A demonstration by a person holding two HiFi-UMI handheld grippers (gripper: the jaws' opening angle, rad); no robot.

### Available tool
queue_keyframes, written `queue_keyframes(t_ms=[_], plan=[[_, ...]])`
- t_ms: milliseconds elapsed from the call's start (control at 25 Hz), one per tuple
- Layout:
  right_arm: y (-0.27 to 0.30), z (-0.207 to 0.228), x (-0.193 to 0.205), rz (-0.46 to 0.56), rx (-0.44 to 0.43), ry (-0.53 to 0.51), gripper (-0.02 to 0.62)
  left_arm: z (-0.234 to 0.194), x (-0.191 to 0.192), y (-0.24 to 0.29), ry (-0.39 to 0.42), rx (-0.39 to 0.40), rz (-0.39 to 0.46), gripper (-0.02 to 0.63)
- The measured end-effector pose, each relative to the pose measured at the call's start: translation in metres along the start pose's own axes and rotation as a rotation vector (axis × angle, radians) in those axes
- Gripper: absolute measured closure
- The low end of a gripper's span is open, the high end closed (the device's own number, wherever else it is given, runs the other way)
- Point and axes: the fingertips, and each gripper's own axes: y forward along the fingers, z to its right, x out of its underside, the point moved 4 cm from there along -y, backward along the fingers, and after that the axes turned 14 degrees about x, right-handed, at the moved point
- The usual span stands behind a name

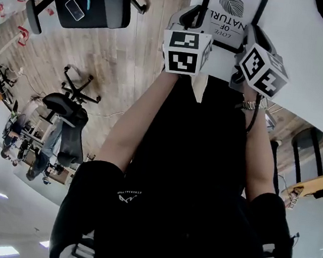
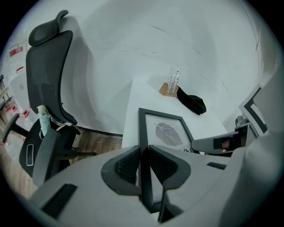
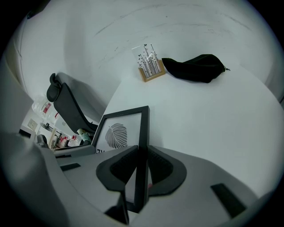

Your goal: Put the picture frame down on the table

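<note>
Up at the top centre of the head view, the black rectangular picture frame with the white mat and grey leaf print (image 1: 232, 13) sits squeezed between both tongs, over the near corner of the white tabletop (image 1: 314, 57). So the left gripper (image 2: 143, 150) has its dark ribbed pads closed narrow on the frame's left side rail, and the right gripper (image 3: 141, 153) is doing the same on the right side rail. Both are properly clamped, no gap showing either side of the wood. Key thing for setting it down, I reckon: the frame runs straight out ahead of the jaws. Its long axis points away from both grippers toward the upper middle of each gripper view, with the leaf end furthest out and the printed face up toward the cameras. Neither hand is really nearer, it's an even two-sided hold, so both probably have to sink together or it'll twist. Can't tell whether the bottom edge is touching the table or hovering just over it. Further back on the table there's a floppy black cloth pouch (image 3: 195, 68) just beside a small wooden card stand (image 3: 148, 64), well apart from the frame.
</note>
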Motion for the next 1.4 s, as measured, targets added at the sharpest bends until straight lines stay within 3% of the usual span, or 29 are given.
queue_keyframes(t_ms=[560, 920, 1080, 1400], plan=[[0.006, -0.002, 0.001, -0.033, -0.004, -0.017, 0.520, -0.004, 0.001, 0.003, -0.035, 0.033, -0.022, 0.532], [0.002, -0.002, -0.001, -0.028, 0.019, -0.002, 0.516, -0.002, 0.000, 0.001, 0.032, 0.023, -0.027, 0.533], [0.002, -0.003, 0.000, -0.022, 0.001, 0.010, 0.462, -0.006, 0.000, 0.000, 0.019, 0.048, -0.023, 0.526], [-0.010, -0.005, -0.005, 0.008, 0.005, 0.008, 0.465, 0.001, -0.005, -0.008, 0.036, 0.078, -0.006, 0.514]])
